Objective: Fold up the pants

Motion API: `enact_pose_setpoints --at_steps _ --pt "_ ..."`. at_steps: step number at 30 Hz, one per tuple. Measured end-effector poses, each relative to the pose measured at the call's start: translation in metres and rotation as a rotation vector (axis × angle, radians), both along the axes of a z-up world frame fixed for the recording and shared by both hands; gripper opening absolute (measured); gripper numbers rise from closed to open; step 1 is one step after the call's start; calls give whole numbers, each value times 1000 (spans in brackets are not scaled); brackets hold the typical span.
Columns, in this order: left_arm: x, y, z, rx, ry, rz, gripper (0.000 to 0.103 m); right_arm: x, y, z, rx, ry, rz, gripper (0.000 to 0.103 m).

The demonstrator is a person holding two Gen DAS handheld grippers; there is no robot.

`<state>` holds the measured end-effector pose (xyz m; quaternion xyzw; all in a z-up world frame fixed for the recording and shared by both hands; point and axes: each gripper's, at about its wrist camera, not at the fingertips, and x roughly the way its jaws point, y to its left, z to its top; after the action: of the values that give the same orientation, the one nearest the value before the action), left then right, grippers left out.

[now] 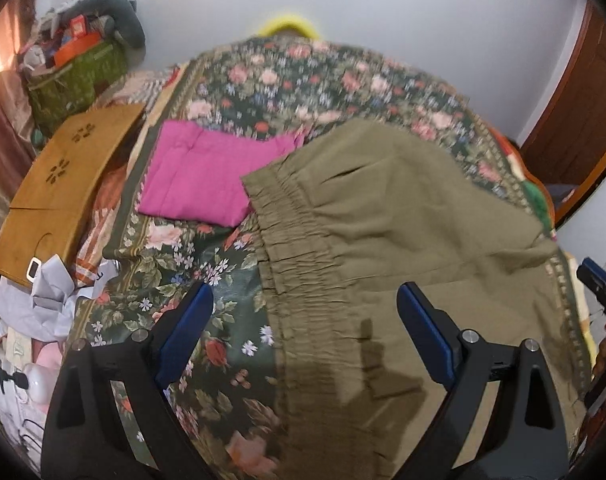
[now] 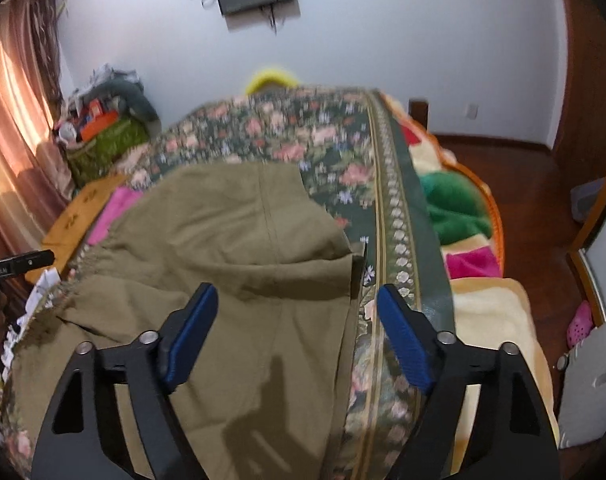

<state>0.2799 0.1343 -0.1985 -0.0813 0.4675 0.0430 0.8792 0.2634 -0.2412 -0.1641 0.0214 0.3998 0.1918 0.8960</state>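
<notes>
Because the floral bedspread (image 1: 239, 344) gives a broad flat surface, the olive pants (image 1: 403, 216) lie spread across it, one part already doubled over, elastic waistband (image 1: 299, 276) toward my left. A folded pink garment (image 1: 199, 176) sits just beyond. My left gripper (image 1: 305, 322) and right gripper (image 2: 297, 320) hang above the cloth, jaws apart, holding nothing.

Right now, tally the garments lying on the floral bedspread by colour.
Olive green: 1, the pants with the gathered waistband
Pink: 1, the folded garment beside them
Total: 2
</notes>
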Motion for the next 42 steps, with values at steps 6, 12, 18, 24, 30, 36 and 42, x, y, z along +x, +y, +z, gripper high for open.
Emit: enact_pose_setpoints --at_steps 6,12,18,24,30,36,42 --pt "25 9 -27 -18 120 -37 89 28 8 -22 -43 87 69 52" --pt "36 -1 -53 3 211 -123 89 45 12 -46 -61 194 110 46" --pt "41 -2 -70 -56 237 -152 82 45 19 -52 -175 180 139 33" --pt "36 -10 -68 75 192 -159 75 51 12 -58 -237 185 137 10" --pt "32 -3 -70 85 183 -130 75 50 11 -60 -242 197 122 4" --pt "28 -4 -59 80 187 -144 74 47 18 -50 -284 187 154 9" --pt "24 -1 -30 118 127 -149 75 37 16 -23 -238 150 199 21"
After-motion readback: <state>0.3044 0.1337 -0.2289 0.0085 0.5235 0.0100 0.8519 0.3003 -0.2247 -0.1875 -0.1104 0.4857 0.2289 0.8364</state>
